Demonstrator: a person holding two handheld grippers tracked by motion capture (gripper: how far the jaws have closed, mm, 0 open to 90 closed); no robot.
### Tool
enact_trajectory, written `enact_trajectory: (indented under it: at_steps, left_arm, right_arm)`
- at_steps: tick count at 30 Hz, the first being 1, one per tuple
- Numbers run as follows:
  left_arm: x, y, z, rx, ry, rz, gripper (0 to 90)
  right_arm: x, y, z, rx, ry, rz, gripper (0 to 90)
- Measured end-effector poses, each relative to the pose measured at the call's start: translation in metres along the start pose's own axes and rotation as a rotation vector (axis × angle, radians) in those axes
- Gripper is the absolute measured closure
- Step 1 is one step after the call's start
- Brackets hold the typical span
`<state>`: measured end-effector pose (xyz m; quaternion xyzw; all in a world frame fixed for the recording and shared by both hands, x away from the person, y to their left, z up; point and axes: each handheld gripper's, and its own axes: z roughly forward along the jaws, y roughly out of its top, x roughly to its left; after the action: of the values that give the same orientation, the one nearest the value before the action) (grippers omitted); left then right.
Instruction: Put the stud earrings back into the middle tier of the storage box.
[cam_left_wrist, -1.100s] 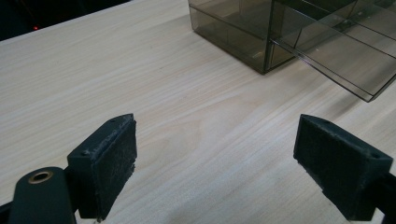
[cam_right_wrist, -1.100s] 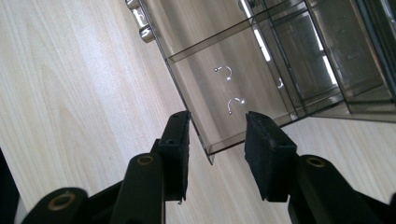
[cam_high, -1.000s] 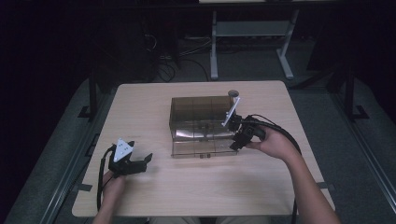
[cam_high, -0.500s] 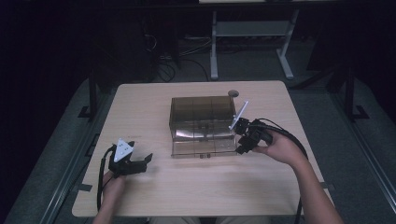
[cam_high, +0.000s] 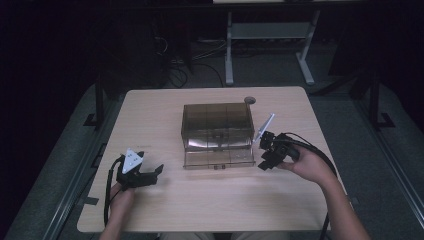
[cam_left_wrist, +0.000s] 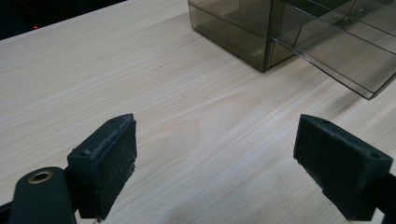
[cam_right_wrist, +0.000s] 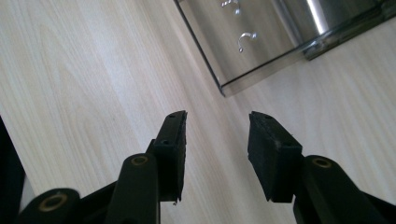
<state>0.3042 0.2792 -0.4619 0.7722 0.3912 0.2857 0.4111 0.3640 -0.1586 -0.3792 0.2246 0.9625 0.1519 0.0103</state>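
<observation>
Smoked plastic drawer box (cam_high: 217, 134), drawer pulled out, bare wooden table (cam_high: 165, 110) around

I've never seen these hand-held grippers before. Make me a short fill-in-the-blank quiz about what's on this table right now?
1. The smoky clear box has its bottom drawer pulled ____.
2. The right hand-held gripper sits just beside that drawer's ____ end.
3. Between the wide-open jaws of the left hand-held gripper lies only bare ____.
4. The small round hole lies near the table's ____ edge.

Missing words: out; right; table; far
</observation>
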Motion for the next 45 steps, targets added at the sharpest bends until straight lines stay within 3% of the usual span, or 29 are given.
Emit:
enact_trajectory:
  at_steps: [23, 45]
  left_arm:
    - [-0.001, 0.0, 0.0, 0.006, 0.003, 0.008, 12.8]
    - [-0.002, 0.0, 0.001, -0.004, 0.004, 0.003, 12.8]
  right_arm:
    - [0.006, -0.043, 0.015, -0.016, 0.012, 0.056, 54.0]
    - [0.017, -0.082, 0.022, -0.068, 0.017, 0.108, 52.7]
